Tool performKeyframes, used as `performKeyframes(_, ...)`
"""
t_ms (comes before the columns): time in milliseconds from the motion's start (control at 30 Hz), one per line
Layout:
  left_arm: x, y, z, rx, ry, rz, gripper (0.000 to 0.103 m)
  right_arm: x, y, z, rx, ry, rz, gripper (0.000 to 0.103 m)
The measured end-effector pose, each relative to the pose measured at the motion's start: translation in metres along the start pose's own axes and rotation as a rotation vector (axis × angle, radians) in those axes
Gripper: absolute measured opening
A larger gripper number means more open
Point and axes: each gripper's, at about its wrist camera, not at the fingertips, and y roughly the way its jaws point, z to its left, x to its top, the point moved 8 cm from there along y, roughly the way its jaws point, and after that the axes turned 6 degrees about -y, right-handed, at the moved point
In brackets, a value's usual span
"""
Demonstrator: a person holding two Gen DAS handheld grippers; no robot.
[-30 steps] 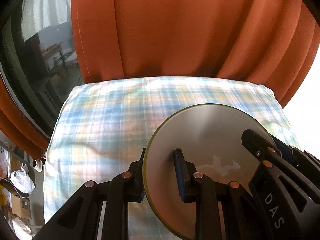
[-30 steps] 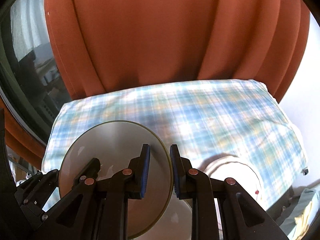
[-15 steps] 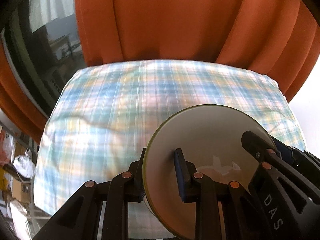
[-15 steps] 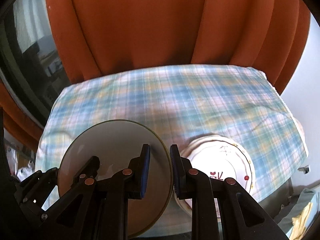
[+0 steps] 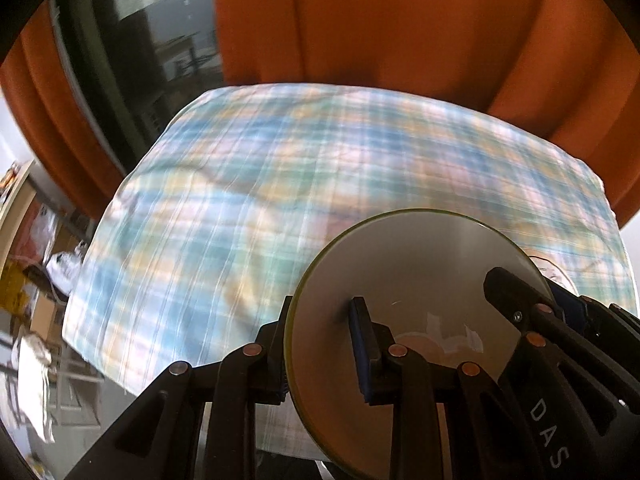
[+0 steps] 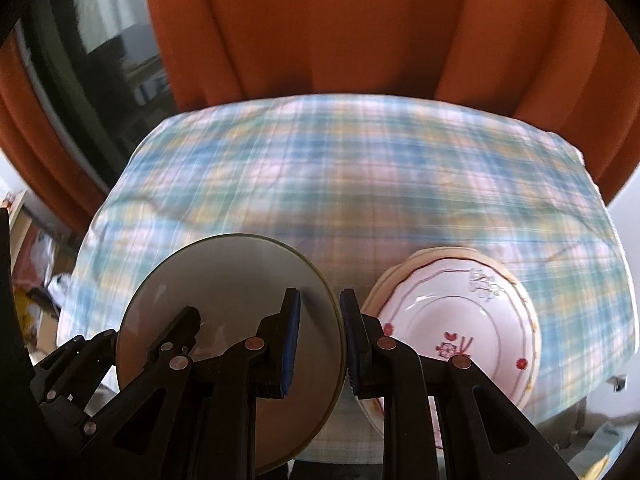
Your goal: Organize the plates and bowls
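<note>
1. Left wrist view: your left gripper (image 5: 322, 354) is pinching the left rim of the grey plate (image 5: 416, 280), one blue pad on the face, the other behind the rim.
2. The grey plate has a thin green edge and is held above the near right part of the counter (image 5: 260, 200), which is covered by a plaid cloth.
3. Your right gripper (image 5: 556, 300) clamps the opposite rim of the same plate, at the right of this view.
4. The plate hides most of what lies behind it; only a sliver of a white plate edge shows past its right rim.
5. An orange curtain (image 5: 400, 20) hangs behind the counter. A dark window (image 5: 132, 40) stands at the upper left, and blurred clutter lies on the floor at the left.
6. Right wrist view: your right gripper (image 6: 319, 330) is pinching the right rim of the grey plate (image 6: 228, 280), a pad on either side.
7. Your left gripper (image 6: 176, 328) holds the far left rim.
8. Just beside the grey plate, to its right, a stack of patterned plates (image 6: 460, 312) rests on the counter (image 6: 360, 168) near its front edge. Your right finger covers the stack's left edge.
9. The orange curtain (image 6: 360, 20) closes off the back.
</note>
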Motion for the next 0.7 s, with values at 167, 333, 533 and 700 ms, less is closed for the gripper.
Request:
performKeyframes(167,-0.007,0.009,0.006,0.025,-0.041,0.018,0.024,-0.002,0.012,0.009,0.032,-0.047,0.018,0.024)
performKeyframes(333,-0.01,0.016,0.011,0.038,-0.072,0.03,0.024,-0.004,0.023,0.014,0.054,-0.082,0.035,0.024)
performKeyframes(533,-0.013,0.024,0.008,0.026,-0.1,0.042,0.025,-0.001,0.027,0.017,0.056,-0.12,0.019,0.024)
performKeyframes(700,-0.016,0.028,0.004,0.048,-0.085,0.033,0.025,-0.003,0.032,0.013,0.047,-0.147,0.02,0.024)
